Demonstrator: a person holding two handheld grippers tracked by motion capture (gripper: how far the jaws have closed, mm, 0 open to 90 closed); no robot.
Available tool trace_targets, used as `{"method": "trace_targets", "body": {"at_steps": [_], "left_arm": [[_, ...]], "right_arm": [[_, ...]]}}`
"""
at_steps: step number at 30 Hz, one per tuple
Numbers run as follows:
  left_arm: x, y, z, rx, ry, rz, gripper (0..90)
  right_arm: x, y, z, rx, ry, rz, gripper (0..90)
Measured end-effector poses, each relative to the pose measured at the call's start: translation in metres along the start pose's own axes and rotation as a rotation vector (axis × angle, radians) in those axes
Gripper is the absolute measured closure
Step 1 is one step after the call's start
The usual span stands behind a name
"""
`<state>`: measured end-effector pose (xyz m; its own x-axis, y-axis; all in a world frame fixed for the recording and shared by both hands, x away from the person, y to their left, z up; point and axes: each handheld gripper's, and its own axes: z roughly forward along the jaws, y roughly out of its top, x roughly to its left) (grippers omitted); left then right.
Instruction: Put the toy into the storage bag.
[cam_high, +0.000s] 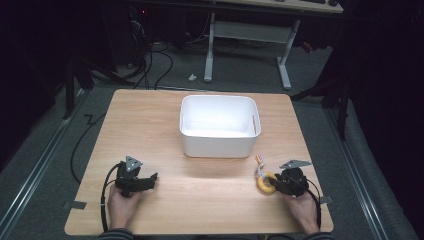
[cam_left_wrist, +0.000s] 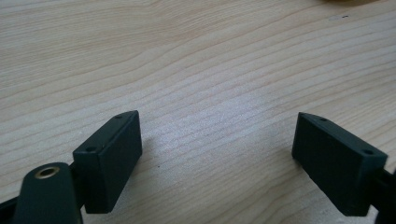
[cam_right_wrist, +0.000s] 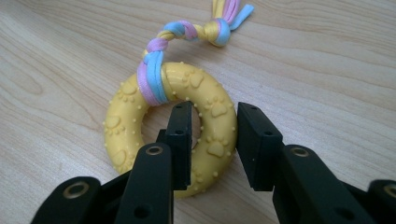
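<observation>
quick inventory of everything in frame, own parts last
table: 1, light wood, centre of the high view
bin: 1, white, open top, far middle of the table
ring toy: 1, yellow with paw prints, near right of the table, one side between the right gripper's jaws
rope: 1, braided pink, blue and yellow, tied to the ring toy
desk frame: 1, white legs, floor beyond the table
left gripper: 1, black, jaws wide apart over bare wood
right gripper: 1, black, jaws straddling the ring toy
hands: 2, near edge
</observation>
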<state>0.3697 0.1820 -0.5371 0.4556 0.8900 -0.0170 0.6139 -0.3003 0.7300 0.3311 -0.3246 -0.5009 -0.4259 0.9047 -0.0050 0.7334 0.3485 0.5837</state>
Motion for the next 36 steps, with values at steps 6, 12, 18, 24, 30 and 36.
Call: {"method": "trace_targets", "body": {"at_steps": [6, 12, 18, 24, 30, 36], "left_arm": [[0.000, 0.000, 0.000, 0.000, 0.000, 0.000, 16.3], [0.000, 0.000, 0.000, 0.000, 0.000, 0.000, 16.2], [0.000, 0.000, 0.000, 0.000, 0.000, 0.000, 16.3], [0.000, 0.000, 0.000, 0.000, 0.000, 0.000, 16.3], [0.000, 0.000, 0.000, 0.000, 0.000, -0.001, 16.3], [0.000, 0.000, 0.000, 0.000, 0.000, -0.001, 16.3]], "right_arm": [[0.003, 0.000, -0.004, -0.005, 0.000, -0.024, 68.6], [0.006, 0.001, -0.012, -0.024, -0.001, -0.044, 68.7], [0.007, 0.001, -0.020, -0.032, -0.004, -0.059, 68.7], [0.009, 0.001, -0.031, -0.054, -0.007, -0.069, 68.7], [0.008, 0.002, -0.042, -0.067, -0.008, -0.076, 68.7], [0.008, 0.003, -0.056, -0.094, -0.002, -0.081, 68.7]]}}
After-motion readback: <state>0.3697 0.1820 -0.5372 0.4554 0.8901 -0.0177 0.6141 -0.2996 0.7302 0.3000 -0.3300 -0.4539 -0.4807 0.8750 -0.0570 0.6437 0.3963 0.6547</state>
